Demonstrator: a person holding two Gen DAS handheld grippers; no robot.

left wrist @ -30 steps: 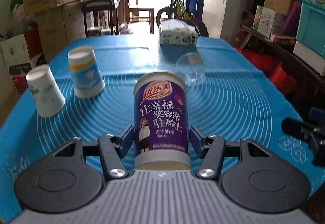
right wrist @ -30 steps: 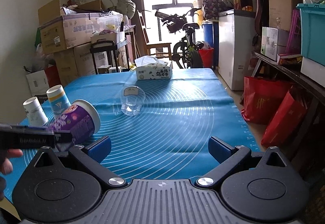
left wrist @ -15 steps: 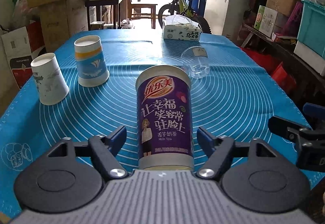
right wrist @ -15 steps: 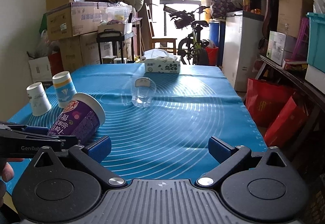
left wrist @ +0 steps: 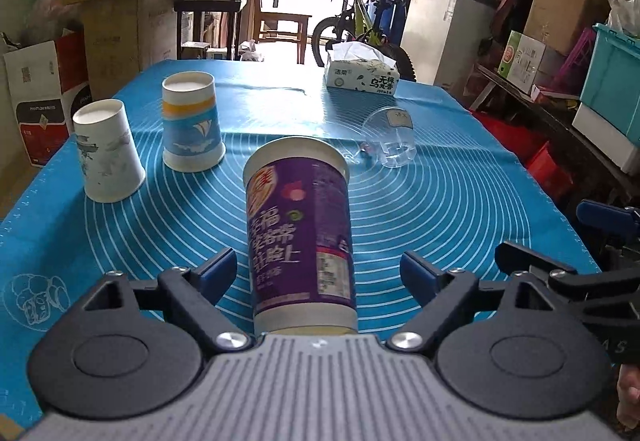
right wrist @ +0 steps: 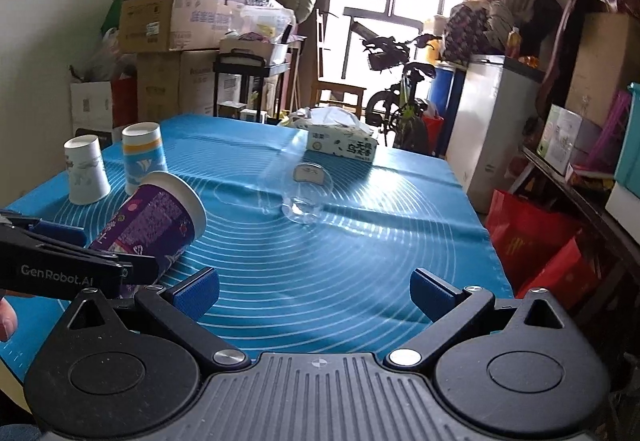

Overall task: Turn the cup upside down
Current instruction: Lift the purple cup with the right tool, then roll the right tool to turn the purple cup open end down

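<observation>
A purple milk-tea cup [left wrist: 300, 237] stands upside down on the blue mat between the fingers of my left gripper [left wrist: 318, 269], which is open with a gap on each side of the cup. In the right wrist view the same cup [right wrist: 154, 223] looks tilted, behind the left gripper's fingers [right wrist: 60, 265]. A clear plastic cup [left wrist: 390, 141] lies on its side farther back; it also shows in the right wrist view [right wrist: 306, 193]. My right gripper [right wrist: 314, 291] is open and empty above the mat's near edge.
A white paper cup [left wrist: 106, 157] and a blue-and-white cup [left wrist: 192, 129] stand upside down at the left. A tissue box [left wrist: 362, 77] sits at the far side of the blue mat [left wrist: 460, 201]. Boxes, a bicycle and shelves surround the table.
My left gripper's jaws have opened away from the purple cup and the gripper has pulled back and up a little. The right gripper has shifted slightly, still open.
</observation>
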